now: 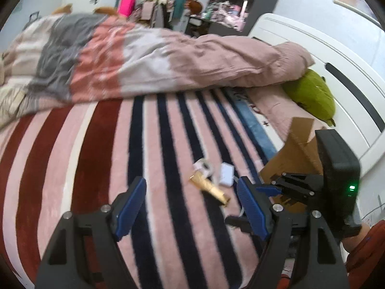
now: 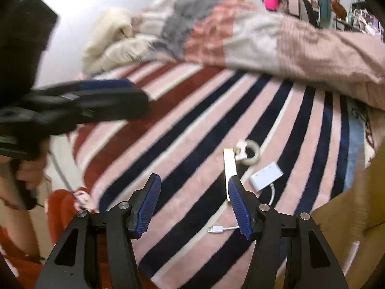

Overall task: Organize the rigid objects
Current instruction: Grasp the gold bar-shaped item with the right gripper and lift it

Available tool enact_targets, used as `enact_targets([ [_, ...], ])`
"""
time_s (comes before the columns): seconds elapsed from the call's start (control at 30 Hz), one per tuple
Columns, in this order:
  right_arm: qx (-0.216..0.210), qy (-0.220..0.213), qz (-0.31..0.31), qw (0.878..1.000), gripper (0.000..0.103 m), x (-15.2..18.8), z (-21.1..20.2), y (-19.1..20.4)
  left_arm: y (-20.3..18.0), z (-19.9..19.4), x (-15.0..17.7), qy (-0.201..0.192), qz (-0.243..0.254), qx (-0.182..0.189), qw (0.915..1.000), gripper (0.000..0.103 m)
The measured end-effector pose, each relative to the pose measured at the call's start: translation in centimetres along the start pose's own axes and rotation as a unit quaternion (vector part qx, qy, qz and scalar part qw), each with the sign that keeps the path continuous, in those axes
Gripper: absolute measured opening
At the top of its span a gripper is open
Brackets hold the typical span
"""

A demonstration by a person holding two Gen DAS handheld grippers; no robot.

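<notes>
On the striped blanket lie a flat gold bar-shaped object (image 1: 209, 188) (image 2: 229, 171), a roll of clear tape (image 1: 204, 166) (image 2: 250, 151) and a white USB adapter (image 1: 226, 174) (image 2: 266, 175) with its cable and plug (image 2: 217, 229). My left gripper (image 1: 191, 207) is open and empty above the blanket, left of the objects. My right gripper (image 2: 195, 204) is open and empty, its right finger beside the gold bar's near end. The right gripper also shows in the left wrist view (image 1: 274, 189), and the left gripper in the right wrist view (image 2: 115, 91).
An open cardboard box (image 1: 296, 154) (image 2: 349, 216) stands right of the objects near the bed's edge. A rumpled pink and grey duvet (image 1: 144, 55) lies across the far side of the bed. A green plush (image 1: 312, 94) rests by the white headboard (image 1: 336, 55).
</notes>
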State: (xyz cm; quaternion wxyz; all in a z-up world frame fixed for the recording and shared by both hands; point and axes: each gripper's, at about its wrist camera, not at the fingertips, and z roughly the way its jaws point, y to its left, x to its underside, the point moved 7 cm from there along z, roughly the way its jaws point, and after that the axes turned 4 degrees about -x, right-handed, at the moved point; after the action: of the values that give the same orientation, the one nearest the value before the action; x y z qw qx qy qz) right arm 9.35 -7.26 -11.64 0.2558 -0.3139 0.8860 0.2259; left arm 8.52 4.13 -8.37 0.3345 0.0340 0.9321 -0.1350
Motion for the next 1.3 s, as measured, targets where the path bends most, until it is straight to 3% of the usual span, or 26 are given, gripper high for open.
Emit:
enact_targets([
  [0.13, 0.034, 0.021, 0.0, 0.999, 0.052, 0.3, 3.5, -1.1, 2.4, 1.4, 1.2, 0.016, -0.022, -0.012, 0.9996, 0.075],
  [0.33, 0.096, 0.044, 0.006, 0.994, 0.031, 0.6, 7.4, -4.4, 3.6, 2.5, 2.5, 0.033, -0.033, -0.021, 0.9987, 0.075],
  [0.47, 0.09, 0.06, 0.015, 0.994, 0.015, 1.1, 8.8, -5.3, 3.8, 2.8, 2.9, 0.04, -0.038, -0.021, 0.9983, 0.075],
  [0.67, 0.075, 0.047, 0.007, 0.996, 0.013, 0.7, 8.3, -4.6, 3.1, 2.5, 2.5, 0.038, -0.036, -0.01, 0.9986, 0.075],
  [0.87, 0.027, 0.002, -0.034, 0.999, 0.013, -0.9, 4.5, -0.5, 0.6, 1.3, 1.0, 0.018, -0.027, 0.028, 0.9991, 0.075],
  [1.0, -0.011, -0.038, -0.053, 0.998, 0.013, -2.1, 0.4, 2.0, -2.7, -0.6, -1.0, -0.017, -0.007, 0.066, 0.9977, 0.073],
  [1.17, -0.029, -0.087, -0.068, 0.993, 0.013, -2.6, -5.0, 2.8, -7.5, -2.0, -3.7, -0.037, 0.032, 0.104, 0.9934, 0.047],
  [1.3, -0.012, -0.128, -0.063, 0.99, 0.013, -2.4, -9.4, 1.1, -12.2, -2.1, -5.4, -0.043, 0.077, 0.117, 0.9892, 0.035],
])
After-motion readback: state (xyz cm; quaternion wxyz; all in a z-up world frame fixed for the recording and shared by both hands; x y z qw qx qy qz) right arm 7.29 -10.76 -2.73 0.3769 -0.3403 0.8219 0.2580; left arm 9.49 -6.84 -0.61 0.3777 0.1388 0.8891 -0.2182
